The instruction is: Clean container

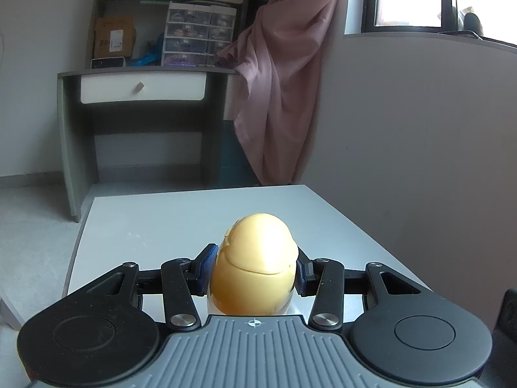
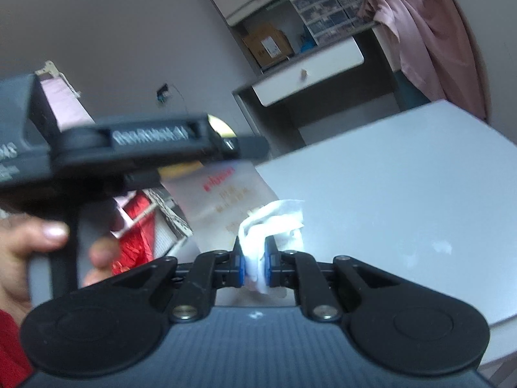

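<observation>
My left gripper (image 1: pixel 255 270) is shut on a container with a yellow egg-shaped cap (image 1: pixel 257 258), held over the white table (image 1: pixel 161 223). In the right wrist view the same container shows as a translucent body with red print (image 2: pixel 223 194) under the left gripper's black frame (image 2: pixel 145 148). My right gripper (image 2: pixel 253 263) is shut on a crumpled white tissue (image 2: pixel 274 223), which touches the container's lower side.
A grey desk with a white drawer (image 1: pixel 142 87) and shelves of boxes stands beyond the table. A pink curtain (image 1: pixel 284 80) hangs to the right, next to a grey wall. A person's hand (image 2: pixel 29 245) holds the left gripper's handle.
</observation>
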`<state>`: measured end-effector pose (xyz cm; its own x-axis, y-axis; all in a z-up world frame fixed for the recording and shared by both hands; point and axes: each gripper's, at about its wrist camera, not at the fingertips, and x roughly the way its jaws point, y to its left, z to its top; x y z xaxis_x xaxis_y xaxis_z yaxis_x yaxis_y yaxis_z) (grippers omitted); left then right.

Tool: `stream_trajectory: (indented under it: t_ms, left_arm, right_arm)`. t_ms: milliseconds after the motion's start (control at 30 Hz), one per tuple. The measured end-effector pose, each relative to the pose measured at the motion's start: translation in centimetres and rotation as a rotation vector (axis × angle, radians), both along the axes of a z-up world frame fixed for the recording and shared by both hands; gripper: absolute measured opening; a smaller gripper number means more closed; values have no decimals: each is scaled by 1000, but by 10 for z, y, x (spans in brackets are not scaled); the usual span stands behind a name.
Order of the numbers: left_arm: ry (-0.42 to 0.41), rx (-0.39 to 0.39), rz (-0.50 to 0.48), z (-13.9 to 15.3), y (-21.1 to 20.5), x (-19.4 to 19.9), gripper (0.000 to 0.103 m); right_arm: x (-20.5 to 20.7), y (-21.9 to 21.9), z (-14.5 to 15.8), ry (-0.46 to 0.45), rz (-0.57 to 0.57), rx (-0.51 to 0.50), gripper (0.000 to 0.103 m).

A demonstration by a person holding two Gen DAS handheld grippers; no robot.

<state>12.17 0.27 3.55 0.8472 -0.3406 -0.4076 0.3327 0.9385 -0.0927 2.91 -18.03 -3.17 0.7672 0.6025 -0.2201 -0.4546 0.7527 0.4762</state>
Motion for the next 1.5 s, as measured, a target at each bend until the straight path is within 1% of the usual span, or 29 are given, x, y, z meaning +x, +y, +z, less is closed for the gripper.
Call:
stream_trajectory:
  t_ms: [200, 300, 433, 800, 967, 1100, 1333, 1500]
  left_arm:
    - [1, -2, 1, 1, -2, -2, 46]
    - [0, -2, 1, 2, -3, -2, 46]
    - [-1, 2, 2, 1, -3, -3, 47]
    - [0, 0, 0, 0, -1, -2, 47]
    - [2, 3, 1, 1, -1, -1, 47]
    - [2, 3, 2, 1, -1, 0, 47]
    - [5, 6, 3, 2, -2, 0, 47]
    - [7, 7, 2, 3, -2, 0, 47]
  right_arm:
    - [-13, 0, 28, -102, 14, 35, 11]
    - [-15, 0, 31, -112, 19, 34, 11]
    - [-14, 2, 22, -89, 32, 22, 11]
    - [-1, 8, -12, 41, 34, -29, 11]
    - [-2, 9, -11, 46, 34, -27, 11]
    - [-7, 9, 2, 6, 37, -17, 11]
    - [-17, 8, 30, -97, 45, 15, 11]
    - [-19, 8, 34, -120, 51, 30, 11]
